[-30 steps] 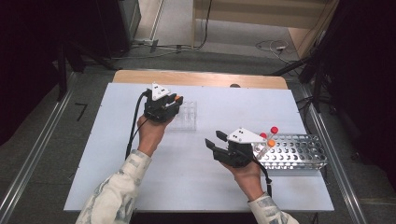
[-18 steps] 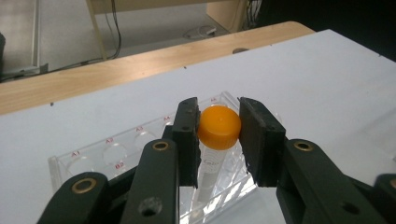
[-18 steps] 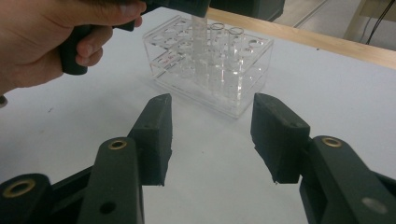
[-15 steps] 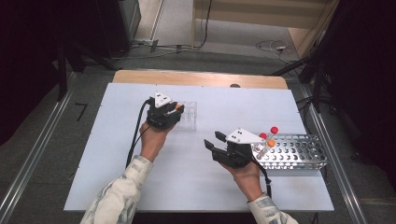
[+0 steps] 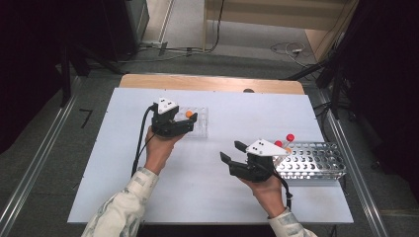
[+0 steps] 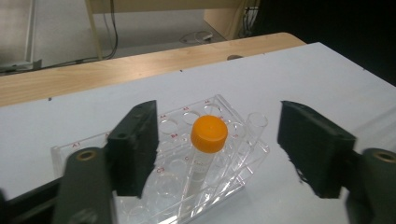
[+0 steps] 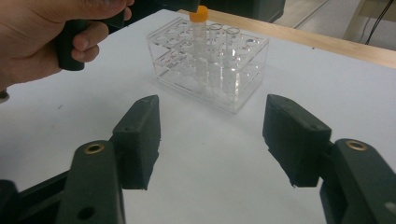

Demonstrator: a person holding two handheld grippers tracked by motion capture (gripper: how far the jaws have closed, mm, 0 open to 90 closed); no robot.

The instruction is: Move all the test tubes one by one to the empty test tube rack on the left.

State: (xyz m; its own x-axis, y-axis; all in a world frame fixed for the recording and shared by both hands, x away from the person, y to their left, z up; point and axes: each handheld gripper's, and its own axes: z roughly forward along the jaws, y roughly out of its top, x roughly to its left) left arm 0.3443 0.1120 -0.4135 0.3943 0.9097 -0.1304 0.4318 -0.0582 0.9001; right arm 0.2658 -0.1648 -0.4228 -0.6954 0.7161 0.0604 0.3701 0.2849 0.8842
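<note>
An orange-capped tube stands in the clear plastic rack, with an uncapped tube beside it. My left gripper is open. Its jaws have just been opening and stand either side of the orange-capped tube without touching it. From above, the left gripper sits at the clear rack, where the orange cap shows. My right gripper is open; its jaws have just been opening with nothing between them. In the right gripper view that gripper faces the clear rack across bare table.
A metal tube rack stands at the right of the white table, behind my right gripper. It holds red-capped tubes. A wooden strip runs along the table's far edge. The hand holding the left gripper is at the upper left of the right gripper view.
The left gripper's jaws have opened and the orange-capped tube now stands free in the clear rack. The right gripper's jaws stand wider. Both hands have stayed almost in place.
</note>
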